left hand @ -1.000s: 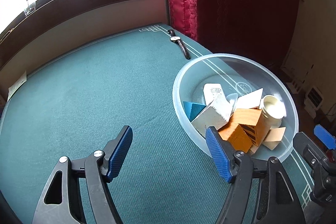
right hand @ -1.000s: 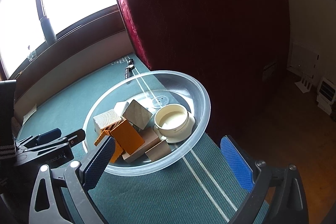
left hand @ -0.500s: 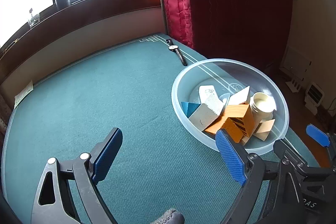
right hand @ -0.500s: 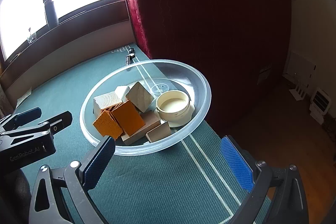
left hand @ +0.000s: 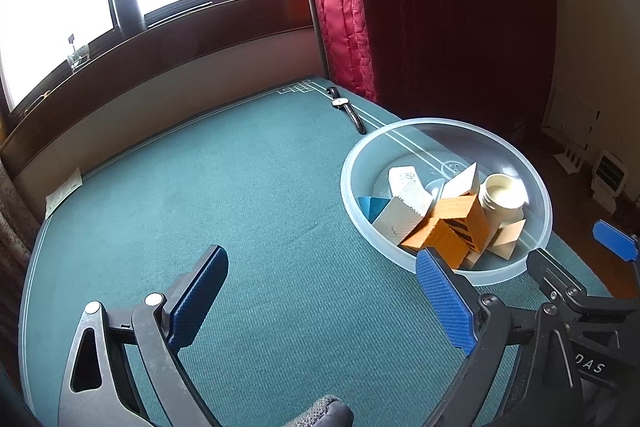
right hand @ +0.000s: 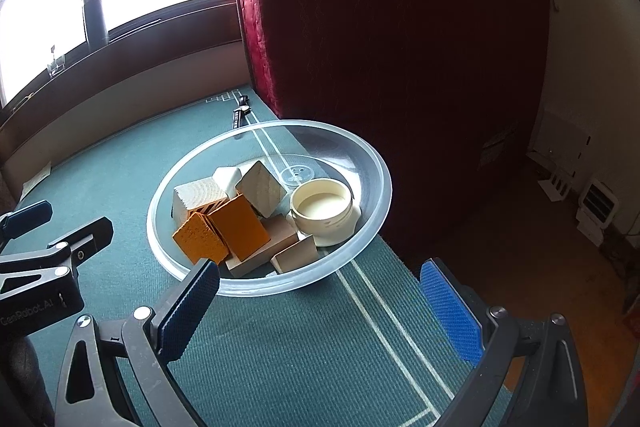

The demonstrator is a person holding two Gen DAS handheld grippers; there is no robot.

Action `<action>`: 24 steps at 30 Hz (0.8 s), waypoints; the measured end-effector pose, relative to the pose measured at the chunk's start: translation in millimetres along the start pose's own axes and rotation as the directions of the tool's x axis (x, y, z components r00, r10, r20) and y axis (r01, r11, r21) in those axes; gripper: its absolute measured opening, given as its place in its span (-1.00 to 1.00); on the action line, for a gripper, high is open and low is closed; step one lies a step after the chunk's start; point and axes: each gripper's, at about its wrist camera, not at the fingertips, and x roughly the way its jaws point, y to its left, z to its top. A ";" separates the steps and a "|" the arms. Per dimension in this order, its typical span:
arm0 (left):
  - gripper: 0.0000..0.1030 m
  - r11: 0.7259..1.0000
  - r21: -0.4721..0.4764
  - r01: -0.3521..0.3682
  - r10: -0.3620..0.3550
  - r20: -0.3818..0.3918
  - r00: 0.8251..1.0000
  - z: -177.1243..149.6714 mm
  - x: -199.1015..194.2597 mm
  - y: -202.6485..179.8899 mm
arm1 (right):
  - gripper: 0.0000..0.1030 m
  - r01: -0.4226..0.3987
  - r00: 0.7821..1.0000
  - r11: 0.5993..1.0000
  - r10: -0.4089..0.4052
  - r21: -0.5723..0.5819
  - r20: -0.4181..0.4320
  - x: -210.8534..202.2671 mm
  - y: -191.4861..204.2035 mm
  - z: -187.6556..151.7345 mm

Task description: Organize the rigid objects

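Observation:
A clear plastic bowl (left hand: 345,183) (right hand: 385,183) sits on the green table cloth near its right edge. It holds orange blocks (left hand: 436,239) (right hand: 236,227), pale wooden blocks (left hand: 400,217) (right hand: 198,197), a blue block (left hand: 370,207) and a cream jar (left hand: 504,191) (right hand: 322,211). My left gripper (left hand: 320,259) hovers over the cloth just left of the bowl; its jaws are opening, with nothing between them. My right gripper (right hand: 320,271) stands open and empty in front of the bowl's near rim.
A black wristwatch (left hand: 350,107) (right hand: 240,111) lies beyond the bowl by the cloth's far corner. A red curtain (left hand: 340,7) hangs behind it. A paper slip (left hand: 64,191) lies at the far left edge. The table drops to the floor just right of the bowl.
The left gripper's jaws have spread wider, and it has drawn back and up from the bowl. The right gripper has barely moved and stays open.

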 end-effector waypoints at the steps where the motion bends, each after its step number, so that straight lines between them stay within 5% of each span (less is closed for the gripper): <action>1: 0.90 1.000 0.002 -0.010 0.010 0.002 1.000 0.2 -1.5 -0.1 | 0.99 0.002 1.000 1.000 -0.002 -0.003 0.001 -0.2 0.7 0.4; 24: 0.93 0.999 -0.045 0.008 -0.010 -0.045 0.999 -1.3 0.8 7.7 | 0.99 0.017 1.000 0.999 -0.017 -0.028 -0.006 -1.6 8.8 -1.2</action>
